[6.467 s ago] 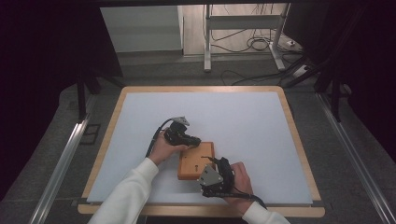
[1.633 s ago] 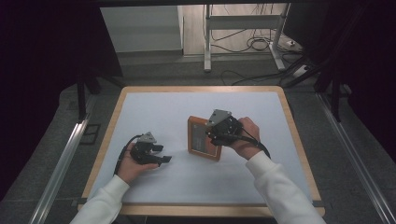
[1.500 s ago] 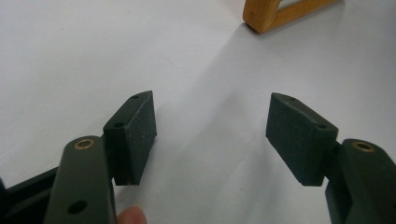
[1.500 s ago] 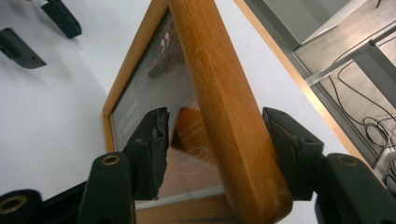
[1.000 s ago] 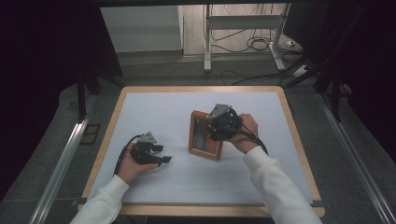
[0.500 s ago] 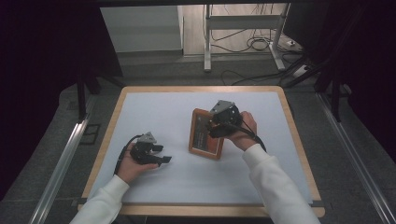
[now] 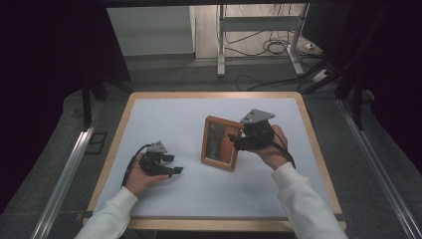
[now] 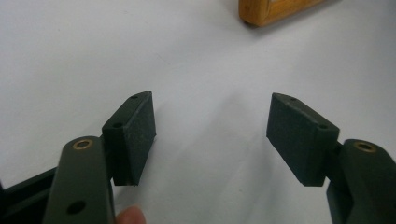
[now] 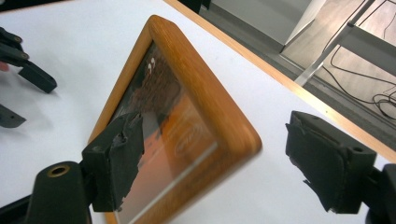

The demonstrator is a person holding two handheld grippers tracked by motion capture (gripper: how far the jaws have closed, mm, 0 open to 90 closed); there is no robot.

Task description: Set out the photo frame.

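At the centre of the high view, a wooden picture frame (image 7: 221, 143) stands tilted on my white bench (image 7: 164, 119). My right tool (image 7: 238, 140) has just been spreading; the frame's corner sits between its jaws, untouched. My left tool (image 7: 175, 169), lower left, rests spread and holds nothing.

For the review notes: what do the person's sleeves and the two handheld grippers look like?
Both forearms wear white long sleeves. The left gripper and right gripper are black, each topped by a grey three-cornered plate and trailing a black cable. Their jaws end in dark rectangular pads; the right gripper's pads look frayed at the edges.
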